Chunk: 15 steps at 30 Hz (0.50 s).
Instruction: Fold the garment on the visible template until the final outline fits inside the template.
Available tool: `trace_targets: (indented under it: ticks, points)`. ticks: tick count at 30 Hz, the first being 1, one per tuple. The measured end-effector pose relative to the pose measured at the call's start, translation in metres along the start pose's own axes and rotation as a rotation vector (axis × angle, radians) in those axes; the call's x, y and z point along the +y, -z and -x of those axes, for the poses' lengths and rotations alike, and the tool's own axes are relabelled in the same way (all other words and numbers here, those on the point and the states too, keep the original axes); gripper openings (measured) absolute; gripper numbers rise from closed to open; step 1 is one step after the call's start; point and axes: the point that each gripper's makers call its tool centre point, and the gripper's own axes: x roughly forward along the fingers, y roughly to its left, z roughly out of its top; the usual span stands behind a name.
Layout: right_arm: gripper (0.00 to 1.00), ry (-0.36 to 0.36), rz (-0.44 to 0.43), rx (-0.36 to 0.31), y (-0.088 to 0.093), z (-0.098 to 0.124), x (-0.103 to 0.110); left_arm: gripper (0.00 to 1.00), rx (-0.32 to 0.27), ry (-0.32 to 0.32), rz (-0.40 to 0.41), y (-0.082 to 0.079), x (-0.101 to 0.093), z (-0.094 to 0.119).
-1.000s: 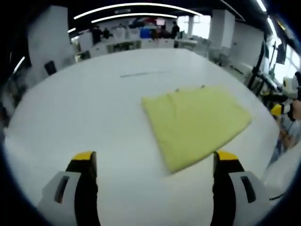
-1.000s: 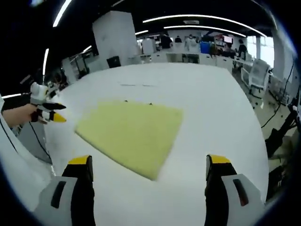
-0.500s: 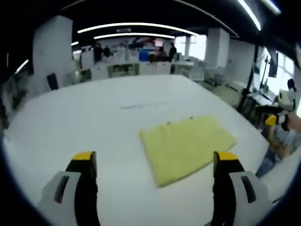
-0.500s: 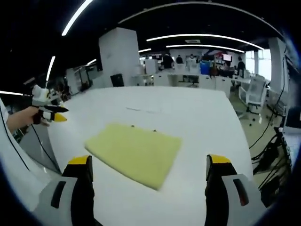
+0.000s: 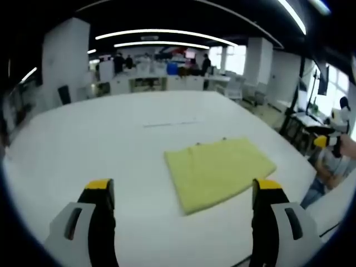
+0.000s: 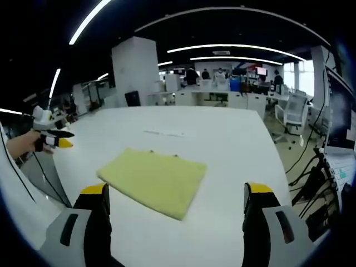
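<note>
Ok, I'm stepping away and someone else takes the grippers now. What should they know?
Left gripper: open, holding nothing, held back above the table.
Right gripper: open, holding nothing, also held back from the cloth.
The yellow garment lies folded flat into a neat rectangle on the white table, no gripper touching it.
Two small dark marks sit at its far edge and a faint line lies on the table beyond; I cannot make out a full template outline.
Done: folding looks finished.
Left: check that the outline fits the template; refold only if it overhangs.
</note>
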Motion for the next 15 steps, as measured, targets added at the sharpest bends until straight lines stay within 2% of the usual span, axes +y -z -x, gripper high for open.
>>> trace_targets:
  ticks: [7, 15]
  points:
    - [1.00, -0.004, -0.010, -0.002, 0.0033, -0.0031, 0.0059, 1.00, 0.008, 0.015, -0.011, 0.0012, -0.0041, -0.0024]
    - [1.00, 0.000, -0.012, 0.002, 0.0039, -0.0037, 0.0028, 0.99, 0.014, 0.028, -0.014, 0.0018, -0.0060, -0.0060]
